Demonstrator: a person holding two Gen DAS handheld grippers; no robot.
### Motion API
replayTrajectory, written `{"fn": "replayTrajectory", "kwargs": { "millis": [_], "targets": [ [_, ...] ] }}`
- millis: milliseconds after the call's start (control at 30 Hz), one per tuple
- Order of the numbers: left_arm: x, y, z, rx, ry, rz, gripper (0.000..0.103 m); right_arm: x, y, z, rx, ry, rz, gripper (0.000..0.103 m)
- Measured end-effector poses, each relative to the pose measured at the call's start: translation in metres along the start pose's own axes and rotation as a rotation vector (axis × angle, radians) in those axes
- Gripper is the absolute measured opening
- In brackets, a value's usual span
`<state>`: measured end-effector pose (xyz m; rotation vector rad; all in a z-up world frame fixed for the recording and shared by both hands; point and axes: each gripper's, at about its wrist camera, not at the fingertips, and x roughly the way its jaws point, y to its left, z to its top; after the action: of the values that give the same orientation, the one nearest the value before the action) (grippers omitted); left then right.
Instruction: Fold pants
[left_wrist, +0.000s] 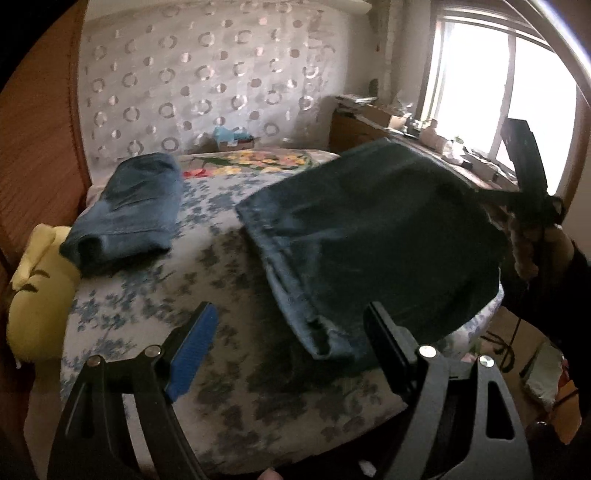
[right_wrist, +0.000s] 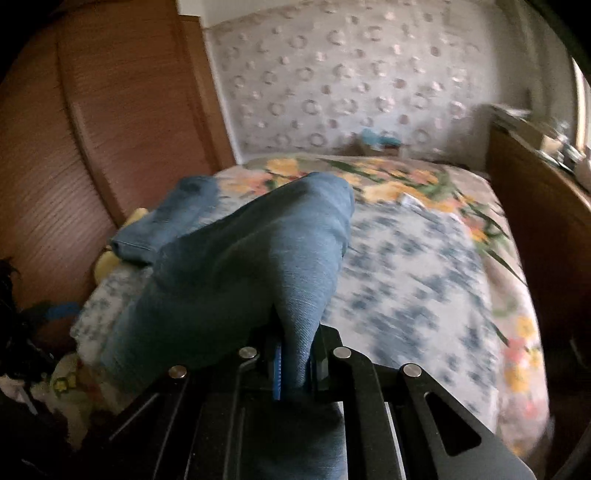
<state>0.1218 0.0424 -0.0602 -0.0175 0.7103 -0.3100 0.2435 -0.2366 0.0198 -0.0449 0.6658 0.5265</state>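
A pair of blue jeans (left_wrist: 369, 236) lies across the right side of the bed (left_wrist: 221, 387), with its right edge lifted off the sheet. My right gripper (left_wrist: 495, 197) holds that edge up at the far right of the left wrist view. In the right wrist view the right gripper (right_wrist: 295, 358) is shut on a fold of the denim (right_wrist: 240, 266), which drapes away to the left. My left gripper (left_wrist: 291, 332) hangs open over the bed's near edge, its right finger (left_wrist: 384, 343) beside the jeans' hem and nothing between the fingers.
A second, folded pair of jeans (left_wrist: 125, 206) rests at the bed's left side. A yellow plush cushion (left_wrist: 33, 295) sits between the bed and a wooden wardrobe (left_wrist: 37, 147). A cluttered desk (left_wrist: 369, 122) stands under the window, right of the bed.
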Motion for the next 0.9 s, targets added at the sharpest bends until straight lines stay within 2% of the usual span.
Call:
{"fn": "replayTrajectory", "kwargs": {
  "millis": [100, 200, 333, 467, 633, 900],
  "targets": [
    [0.008, -0.015, 0.007, 0.009, -0.003, -0.032, 0.082, -0.002, -0.031, -0.022, 0.021, 0.044, -0.033, 0.010],
    [0.018, -0.033, 0.015, 0.018, -0.002, -0.054, 0.082, 0.016, -0.052, -0.040, 0.047, 0.104, -0.049, 0.014],
    [0.033, -0.058, 0.024, 0.048, 0.011, -0.076, 0.082, 0.031, -0.066, -0.060, 0.076, 0.123, -0.065, 0.028],
    [0.044, -0.074, 0.024, 0.067, 0.035, -0.091, 0.082, 0.035, -0.072, -0.079, 0.116, 0.115, -0.036, 0.046],
    [0.052, -0.086, 0.019, 0.083, 0.060, -0.097, 0.082, 0.027, -0.089, -0.101, 0.195, 0.095, 0.013, 0.048],
    [0.061, -0.101, 0.016, 0.094, 0.081, -0.110, 0.082, 0.007, -0.085, -0.123, 0.201, 0.069, 0.013, 0.048]
  ]
}}
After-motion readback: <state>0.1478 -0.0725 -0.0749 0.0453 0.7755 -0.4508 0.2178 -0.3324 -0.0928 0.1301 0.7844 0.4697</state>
